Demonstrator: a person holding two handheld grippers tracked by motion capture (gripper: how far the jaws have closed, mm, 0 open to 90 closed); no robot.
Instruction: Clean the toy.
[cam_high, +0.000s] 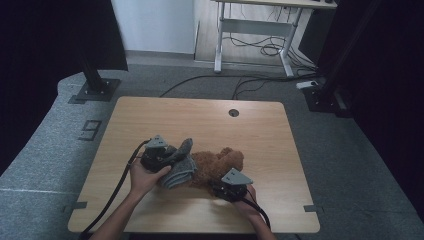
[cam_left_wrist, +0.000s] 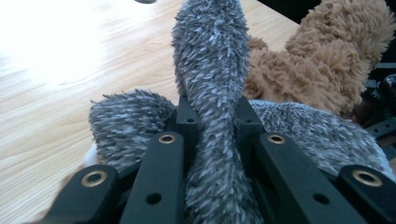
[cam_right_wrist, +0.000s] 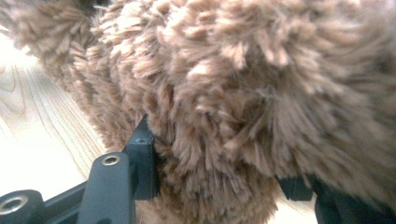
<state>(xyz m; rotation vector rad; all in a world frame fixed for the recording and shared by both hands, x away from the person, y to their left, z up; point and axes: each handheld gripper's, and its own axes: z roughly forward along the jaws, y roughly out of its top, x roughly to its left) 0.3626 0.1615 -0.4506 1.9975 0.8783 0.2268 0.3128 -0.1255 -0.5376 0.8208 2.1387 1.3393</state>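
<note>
Wood-grain table (cam_high: 150, 120) carries a brown plush bear (cam_high: 217, 165) near its front edge. Left gripper (cam_high: 172, 156) is clamped on a grey fuzzy garment (cam_high: 181, 170) lying against the bear's left side; right gripper (cam_high: 216, 187) grips the bear's body. Dressing looks barely begun, with nothing pulled on.

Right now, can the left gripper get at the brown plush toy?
Probably not directly. The left gripper is already shut on a grey fuzzy garment, which lies between it and the brown plush toy. It would first have to release the garment, though the toy sits close beside it.
</note>
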